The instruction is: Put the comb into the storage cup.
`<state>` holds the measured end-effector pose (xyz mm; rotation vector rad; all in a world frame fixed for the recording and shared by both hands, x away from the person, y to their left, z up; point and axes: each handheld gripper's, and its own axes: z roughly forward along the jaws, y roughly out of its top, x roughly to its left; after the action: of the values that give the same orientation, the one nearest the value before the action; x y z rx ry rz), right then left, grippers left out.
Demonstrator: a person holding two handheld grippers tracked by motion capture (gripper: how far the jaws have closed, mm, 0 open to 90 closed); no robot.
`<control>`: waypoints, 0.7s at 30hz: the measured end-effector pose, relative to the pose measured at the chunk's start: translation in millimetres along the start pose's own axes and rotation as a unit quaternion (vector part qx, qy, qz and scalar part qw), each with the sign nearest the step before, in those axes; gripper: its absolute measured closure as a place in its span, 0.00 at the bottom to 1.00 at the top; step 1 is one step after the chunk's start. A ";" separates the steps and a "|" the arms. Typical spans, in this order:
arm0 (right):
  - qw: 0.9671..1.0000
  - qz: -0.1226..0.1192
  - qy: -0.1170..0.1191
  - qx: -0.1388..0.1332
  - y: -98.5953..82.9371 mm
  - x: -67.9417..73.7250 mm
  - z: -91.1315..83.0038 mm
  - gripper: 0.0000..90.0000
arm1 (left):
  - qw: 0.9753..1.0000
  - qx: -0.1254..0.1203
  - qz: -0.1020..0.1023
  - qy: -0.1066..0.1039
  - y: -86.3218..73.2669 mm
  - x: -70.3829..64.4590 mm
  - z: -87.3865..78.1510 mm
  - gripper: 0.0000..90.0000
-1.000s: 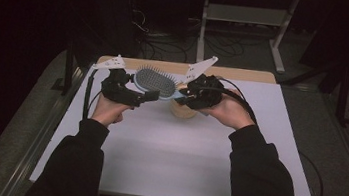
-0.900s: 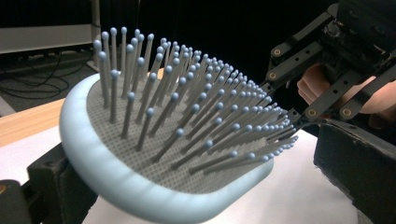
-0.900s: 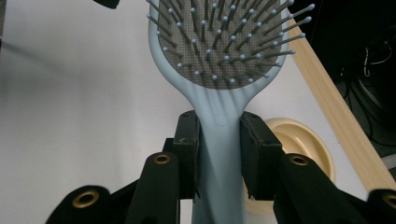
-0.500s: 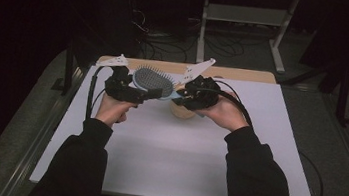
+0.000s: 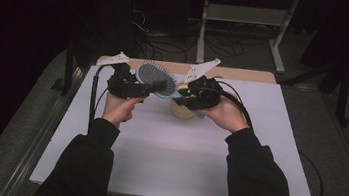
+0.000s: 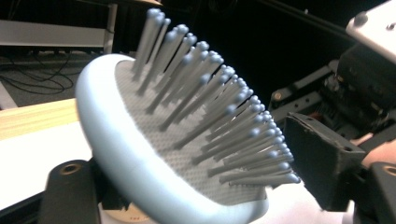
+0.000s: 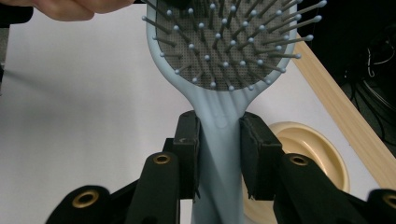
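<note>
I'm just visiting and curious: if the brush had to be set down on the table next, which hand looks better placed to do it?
Probably the right. The right hand-held gripper has its jaws clamped on the hairbrush handle, while the left hand-held gripper sits at the brush head, its grip unclear.

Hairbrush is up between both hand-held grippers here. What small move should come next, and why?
Probably open the left hand-held gripper slightly and let go of the head. The right hand-held gripper already clamps the hairbrush firmly at the neck of its handle, while the left one's jaws sit either side of the head's rim, so the brush looks ready to pass over. A cream-coloured bowl sits on the table below.
</note>
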<state>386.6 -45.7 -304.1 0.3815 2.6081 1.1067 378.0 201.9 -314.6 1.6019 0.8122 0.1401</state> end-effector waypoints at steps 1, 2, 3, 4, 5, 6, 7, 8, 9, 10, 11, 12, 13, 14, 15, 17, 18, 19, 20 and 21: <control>1.000 -0.001 -0.001 0.001 -0.1 -0.1 0.5 0.76 | 1.000 -0.002 0.000 0.001 0.3 -2.2 0.7 0.30; 1.000 0.000 -0.002 0.000 -0.3 -0.2 1.0 0.76 | 1.000 -0.004 0.005 0.002 0.9 -4.6 1.3 0.32; 1.000 0.001 -0.002 0.000 -0.4 -0.3 1.5 0.76 | 1.000 -0.003 0.009 0.001 1.5 -6.8 1.7 0.34; 1.000 0.002 -0.002 -0.001 -0.5 -0.2 1.7 0.76 | 1.000 -0.004 0.011 -0.002 2.0 -9.1 2.6 0.36; 1.000 0.003 -0.004 -0.003 -0.4 0.1 1.6 0.76 | 1.000 -0.004 0.012 -0.007 2.4 -11.1 3.5 0.39; 1.000 0.004 -0.003 -0.007 -0.1 0.0 1.3 0.76 | 1.000 -0.007 0.015 -0.011 3.0 -12.8 3.9 0.43; 1.000 0.004 -0.002 -0.009 0.3 0.3 1.4 0.76 | 1.000 -0.008 0.017 -0.013 3.9 -14.3 4.6 0.45; 1.000 0.005 -0.003 -0.009 0.6 0.4 1.6 0.76 | 1.000 -0.007 0.021 -0.015 5.0 -15.7 4.8 0.47; 1.000 0.005 -0.003 -0.008 0.5 0.3 1.7 0.76 | 0.999 -0.008 0.025 -0.019 5.8 -16.6 5.0 0.48; 1.000 0.006 0.000 -0.009 0.4 0.1 1.8 0.76 | 0.999 -0.008 0.029 -0.023 6.6 -17.5 5.2 0.50; 1.000 0.007 0.002 -0.010 0.3 0.3 2.1 0.77 | 0.999 -0.008 0.034 -0.024 7.1 -18.7 5.2 0.51; 1.000 0.007 0.003 -0.011 0.5 0.8 2.5 0.77 | 0.999 -0.008 0.038 -0.026 7.7 -19.3 5.4 0.52; 1.000 0.008 0.003 -0.009 0.7 1.5 3.1 0.77 | 0.999 -0.008 0.040 -0.025 8.0 -20.4 5.8 0.54; 1.000 0.010 0.003 -0.009 0.7 1.7 3.8 0.77 | 0.999 -0.007 0.047 -0.022 8.4 -21.7 6.0 0.55; 1.000 0.008 0.003 -0.011 0.6 1.1 4.6 0.77 | 0.998 -0.006 0.051 -0.021 8.6 -22.9 6.3 0.55; 1.000 0.011 0.006 -0.011 0.2 0.8 6.3 0.77 | 0.998 -0.002 0.062 -0.019 8.9 -25.1 6.7 0.57; 1.000 0.013 0.007 -0.011 0.2 1.1 6.9 0.77 | 0.998 -0.001 0.065 -0.018 9.1 -25.8 6.9 0.57; 1.000 0.013 0.008 -0.011 0.1 1.3 7.4 0.77 | 0.998 0.003 0.067 -0.019 9.5 -25.8 7.2 0.58; 1.000 0.014 0.009 -0.009 -0.1 1.3 7.8 0.77 | 0.997 0.007 0.068 -0.020 9.9 -25.4 7.1 0.58; 1.000 0.015 0.012 -0.009 -0.4 1.0 8.3 0.77 | 0.997 0.009 0.068 -0.021 10.2 -25.2 7.0 0.58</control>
<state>388.6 -40.2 -310.1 0.4065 2.6185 1.1502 367.3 182.1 -297.9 1.6713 0.6739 0.1959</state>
